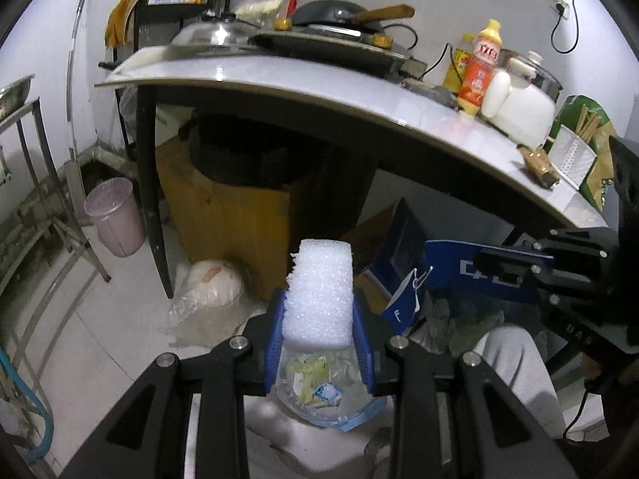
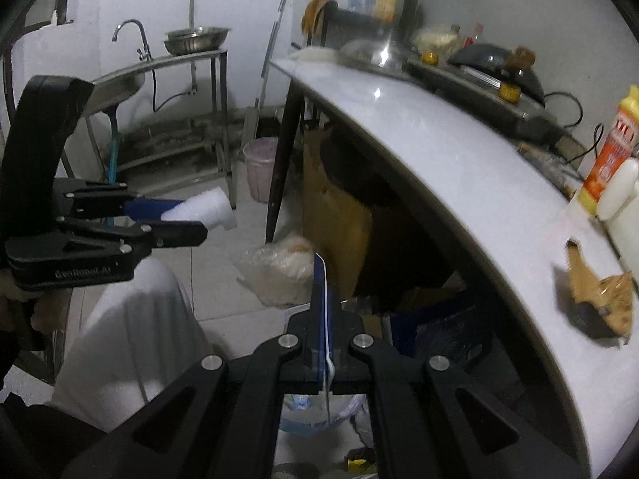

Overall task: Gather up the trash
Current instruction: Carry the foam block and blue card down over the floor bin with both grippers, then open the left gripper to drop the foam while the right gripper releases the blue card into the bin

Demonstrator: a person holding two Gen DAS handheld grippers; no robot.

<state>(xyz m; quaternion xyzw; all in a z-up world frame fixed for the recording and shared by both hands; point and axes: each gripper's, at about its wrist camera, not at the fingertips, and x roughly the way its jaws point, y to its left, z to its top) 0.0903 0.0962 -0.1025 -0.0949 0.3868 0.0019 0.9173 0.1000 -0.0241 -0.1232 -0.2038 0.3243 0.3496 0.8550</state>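
My left gripper is shut on a white foam block that sticks up between its blue pads. Straight below it lies an open trash bag holding crumpled paper and wrappers. At the right of the left wrist view, my right gripper is shut on a flat blue paper bag with a string handle. The right wrist view shows that blue bag edge-on between the shut fingers of the right gripper. Off to its left, the left gripper carries the foam block. The trash bag lies beneath.
A white table carries a stove, a wok, bottles and a brown wrapper. Under it stand a wooden block and boxes. A pink bin and a filled plastic bag sit on the tiled floor. A person's knee is close by.
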